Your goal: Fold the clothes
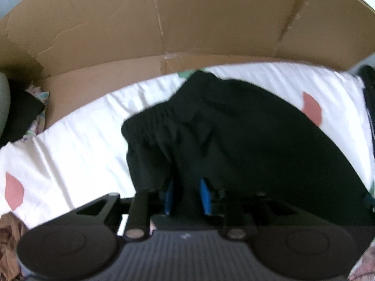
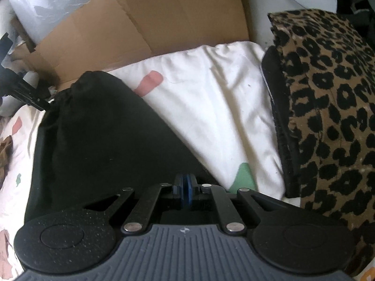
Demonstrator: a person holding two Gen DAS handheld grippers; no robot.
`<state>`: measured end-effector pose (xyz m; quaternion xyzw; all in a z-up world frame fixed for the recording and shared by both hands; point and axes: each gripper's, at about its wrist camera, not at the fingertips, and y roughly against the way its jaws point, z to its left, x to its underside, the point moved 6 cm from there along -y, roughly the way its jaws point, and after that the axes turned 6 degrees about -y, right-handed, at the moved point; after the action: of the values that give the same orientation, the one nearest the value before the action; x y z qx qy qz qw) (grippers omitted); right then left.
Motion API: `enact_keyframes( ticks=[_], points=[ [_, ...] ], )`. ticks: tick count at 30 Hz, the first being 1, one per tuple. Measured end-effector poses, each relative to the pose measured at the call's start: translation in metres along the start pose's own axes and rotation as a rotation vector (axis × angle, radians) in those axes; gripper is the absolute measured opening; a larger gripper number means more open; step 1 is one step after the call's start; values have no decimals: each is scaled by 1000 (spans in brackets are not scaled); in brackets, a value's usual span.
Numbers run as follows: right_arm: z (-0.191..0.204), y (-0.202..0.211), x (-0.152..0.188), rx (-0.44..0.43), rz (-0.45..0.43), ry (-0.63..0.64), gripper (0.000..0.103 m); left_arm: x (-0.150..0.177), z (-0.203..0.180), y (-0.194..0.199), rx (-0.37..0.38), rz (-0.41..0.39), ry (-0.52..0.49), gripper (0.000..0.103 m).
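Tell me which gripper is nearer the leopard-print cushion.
Right. The right gripper, shut on the black garment's edge, sits just left of the leopard-print cushion. The left gripper view shows no cushion.

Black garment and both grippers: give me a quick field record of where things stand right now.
garment: black garment, elastic waistband bunched at its far end, lying on the white sheet
left gripper: pads apart, black cloth between them; whether they press it cannot be told
right gripper: shut at the garment's near edge; a pinch of cloth cannot be confirmed
backdrop: cardboard standing behind the sheet
right side: leopard-print fabric beside the sheet
fold status: garment still rumpled, not yet a neat fold
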<state>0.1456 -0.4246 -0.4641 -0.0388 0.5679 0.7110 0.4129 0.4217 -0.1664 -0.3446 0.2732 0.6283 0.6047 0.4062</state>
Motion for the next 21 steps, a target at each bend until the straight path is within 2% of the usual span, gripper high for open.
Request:
enact_keyframes(
  ticks=[7, 13, 14, 18, 21],
  points=[
    [19, 8, 9, -48, 5, 65, 4, 39, -28, 12, 115, -16, -39, 28],
    [26, 6, 21, -55, 40, 108, 5, 76, -51, -7, 214, -57, -83, 28],
    [26, 6, 23, -54, 46, 116, 7, 81, -54, -11, 220, -68, -100, 28],
    [19, 7, 29, -23, 40, 104, 35, 98, -54, -22, 230, -67, -69, 28],
    [19, 9, 34, -9, 44, 123, 36, 112, -52, -25, 213, -61, -83, 28]
  ],
)
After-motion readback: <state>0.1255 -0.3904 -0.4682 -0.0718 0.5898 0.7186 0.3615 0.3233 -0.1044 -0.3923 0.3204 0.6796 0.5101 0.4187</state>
